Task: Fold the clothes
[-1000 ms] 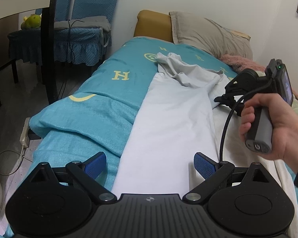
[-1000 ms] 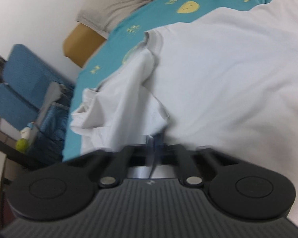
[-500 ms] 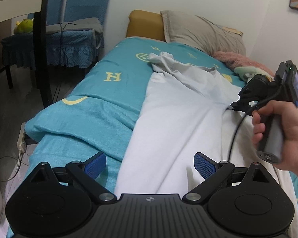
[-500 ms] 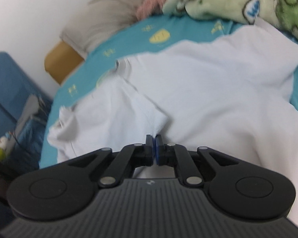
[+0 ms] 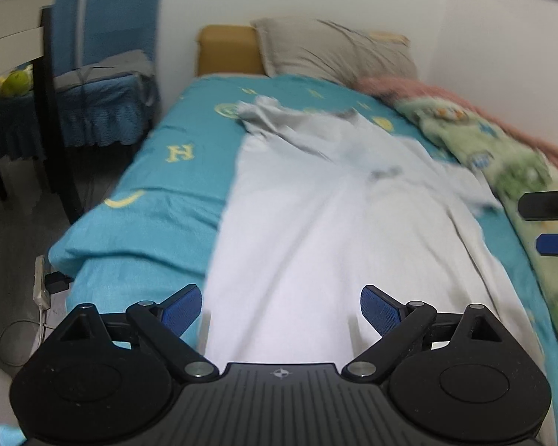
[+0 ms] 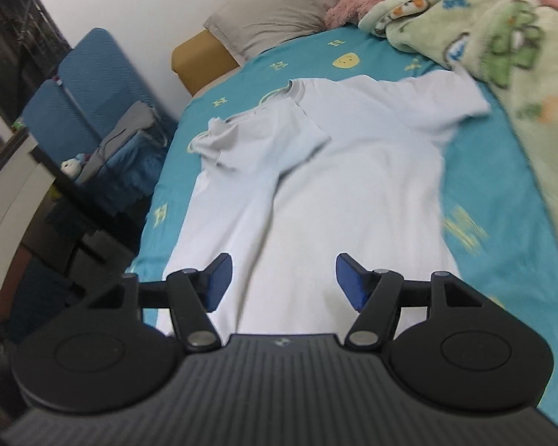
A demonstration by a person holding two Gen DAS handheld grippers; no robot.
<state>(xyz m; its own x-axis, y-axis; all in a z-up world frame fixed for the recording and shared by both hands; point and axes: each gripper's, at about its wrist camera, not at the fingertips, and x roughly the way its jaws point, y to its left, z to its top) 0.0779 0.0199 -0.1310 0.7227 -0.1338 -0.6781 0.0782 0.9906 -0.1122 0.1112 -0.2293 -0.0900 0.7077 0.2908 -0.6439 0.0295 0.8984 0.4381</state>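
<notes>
White T-shirt (image 6: 353, 171) lying flat along teal bedspread (image 6: 502, 193), neck end far toward grey pillow (image 6: 290, 3), hem near the claws. Left sleeve and side folded in over the chest (image 6: 264, 137), bunching a bit at the far left; right sleeve (image 6: 446, 100) lying spread out toward green blanket (image 6: 502, 37).

Left claw (image 5: 281, 310) hovering over the near hem, spread wide, gripping nothing. Right claw (image 6: 282, 278) also hovering above the lower body of the shirt, spread wide, gripping nothing; showing only at the right edge of the left wrist view (image 5: 554, 223).

Judging fold as partly done: one side in, right side waiting.

Risks:
- Pinching only the top layer at the hem, leaving the lower layer behind and skewing the fold.
- Dragging fabric across the soft bedspread, undoing the folded-in left sleeve, already looking loose.
- Catching bedspread along with the shirt, bed surface being soft and wrinkled.
- Right sleeve sitting just beside the green blanket, possibly snagging it on the fold-in.
- Motion blur in both views, hinting at fast moving; misplacing the grasp likely.
</notes>
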